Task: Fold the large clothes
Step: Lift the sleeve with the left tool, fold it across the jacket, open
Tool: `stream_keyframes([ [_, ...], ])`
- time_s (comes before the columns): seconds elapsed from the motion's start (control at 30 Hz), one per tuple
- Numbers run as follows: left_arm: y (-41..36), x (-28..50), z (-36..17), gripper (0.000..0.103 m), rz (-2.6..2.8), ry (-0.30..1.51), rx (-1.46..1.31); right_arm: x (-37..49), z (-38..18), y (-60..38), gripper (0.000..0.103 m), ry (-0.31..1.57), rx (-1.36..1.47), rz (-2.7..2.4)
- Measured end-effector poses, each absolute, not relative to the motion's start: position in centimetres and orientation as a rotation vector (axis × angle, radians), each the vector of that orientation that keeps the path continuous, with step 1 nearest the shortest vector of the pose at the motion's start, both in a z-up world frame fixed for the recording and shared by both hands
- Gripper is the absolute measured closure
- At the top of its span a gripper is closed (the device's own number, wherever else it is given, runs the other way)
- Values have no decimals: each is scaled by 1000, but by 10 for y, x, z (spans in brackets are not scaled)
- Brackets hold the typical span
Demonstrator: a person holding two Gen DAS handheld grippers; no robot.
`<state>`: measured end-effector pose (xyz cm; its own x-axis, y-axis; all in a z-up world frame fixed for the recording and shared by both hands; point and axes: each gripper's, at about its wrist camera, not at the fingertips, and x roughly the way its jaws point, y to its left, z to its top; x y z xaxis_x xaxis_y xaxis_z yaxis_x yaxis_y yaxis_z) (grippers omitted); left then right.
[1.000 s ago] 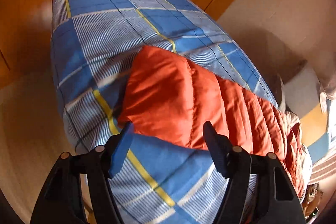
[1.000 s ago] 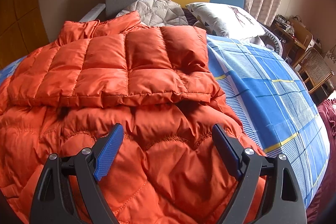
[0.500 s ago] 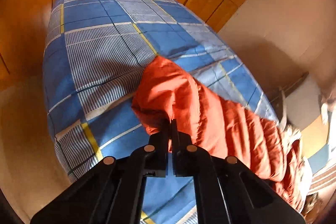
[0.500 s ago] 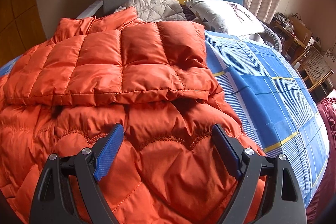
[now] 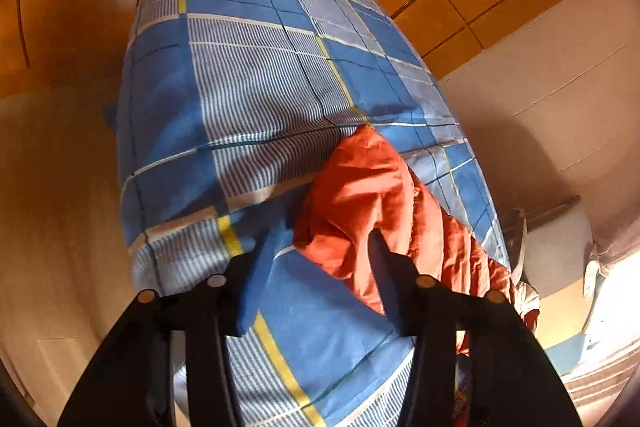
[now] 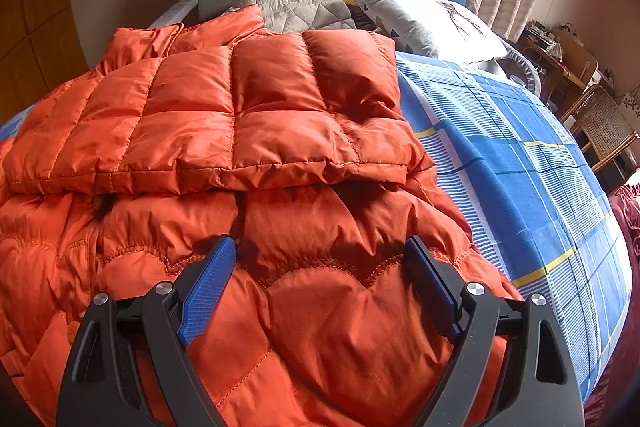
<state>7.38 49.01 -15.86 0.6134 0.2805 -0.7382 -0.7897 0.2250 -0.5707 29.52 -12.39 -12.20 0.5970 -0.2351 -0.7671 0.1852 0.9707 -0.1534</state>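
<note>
Now that the left tool (image 5: 316, 279) is opening off the jacket (image 5: 368, 203) corner it pinched, that fold seems placed, while the right tool (image 6: 320, 283) hangs spread.

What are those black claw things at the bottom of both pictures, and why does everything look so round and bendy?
Those are grabbers, each held in a person's hand, each with a small camera looking out along its two fingers. The lens is very wide, so straight things look curved.

One picture comes from the left gripper. Its jaws are opening, with the bunched end of the orange puffy jacket just beyond them; nothing is pinched.

The other comes from the right gripper, which is open over the same jacket, with one part already folded over. It holds nothing either.

The jacket lies on a bed with a blue checked sheet. A pillow sits by the headboard.
</note>
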Motion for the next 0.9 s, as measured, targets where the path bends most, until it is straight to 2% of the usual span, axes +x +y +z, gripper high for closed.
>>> stream_keyframes([
  [0.17,497,93,-168,63,794,564,-1141,295,-122,-125,17,902,-61,-244],
  [0.3,498,102,-164,97,801,548,-1100,296,-122,-125,17,906,-60,-243],
  [0.57,478,143,-102,99,643,450,-937,297,-123,-125,17,915,-66,-236],
  [0.9,387,258,-22,99,291,442,-740,302,-121,-129,17,922,-48,-218],
])
